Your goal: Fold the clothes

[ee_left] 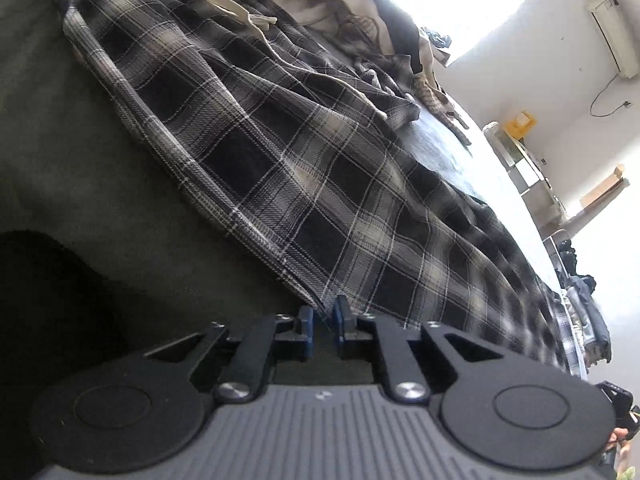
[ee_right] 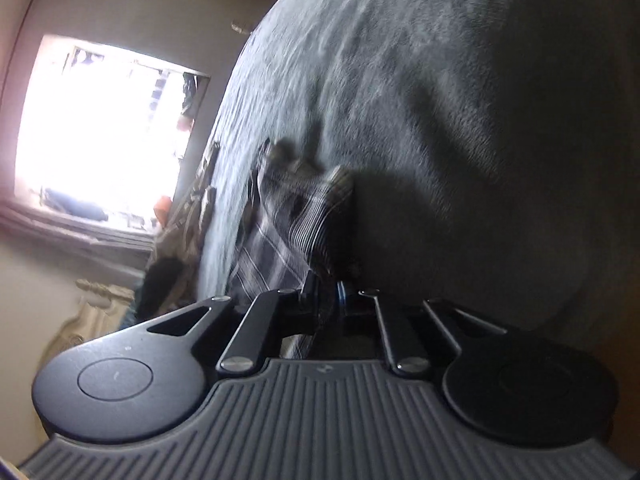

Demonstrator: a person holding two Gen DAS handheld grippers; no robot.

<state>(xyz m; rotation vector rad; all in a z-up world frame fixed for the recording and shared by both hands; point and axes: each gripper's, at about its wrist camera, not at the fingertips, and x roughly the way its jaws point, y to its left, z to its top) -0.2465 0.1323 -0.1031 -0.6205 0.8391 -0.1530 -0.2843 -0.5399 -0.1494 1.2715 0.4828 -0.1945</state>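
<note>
The black, grey and white plaid flannel garment (ee_left: 304,168) is lying spread out across the grey-covered bed (ee_left: 80,168), its banded hem running along the bare cover toward the near edge of the bed and its far end bunching into wrinkles. The left gripper (ee_left: 323,322) is sitting at the near corner of that hem, its blue pads (ee_left: 306,320) standing slightly apart with the fabric corner reaching in between them; they do not look pressed onto the cloth, so this reads as a loosened grip rather than a clench. The right gripper (ee_right: 326,294) is meeting another end of the same plaid cloth, which is running between its narrowly parted jaws and down under the gripper body; the picture is blurred there, and I cannot tell whether the pads are still pinching the fabric or have let go. Behind the plaid garment, a heap of other clothes (ee_left: 344,12) in beige and dark tones is piling up toward the far edge of the bed, beside the bright window (ee_right: 104,132). As a judgement, the task is sitting at an early stage: this garment appears laid flat and ready, no crisp fold is showing in it yet, and the heap behind is waiting unfolded, so most of the folding is remaining.
</note>
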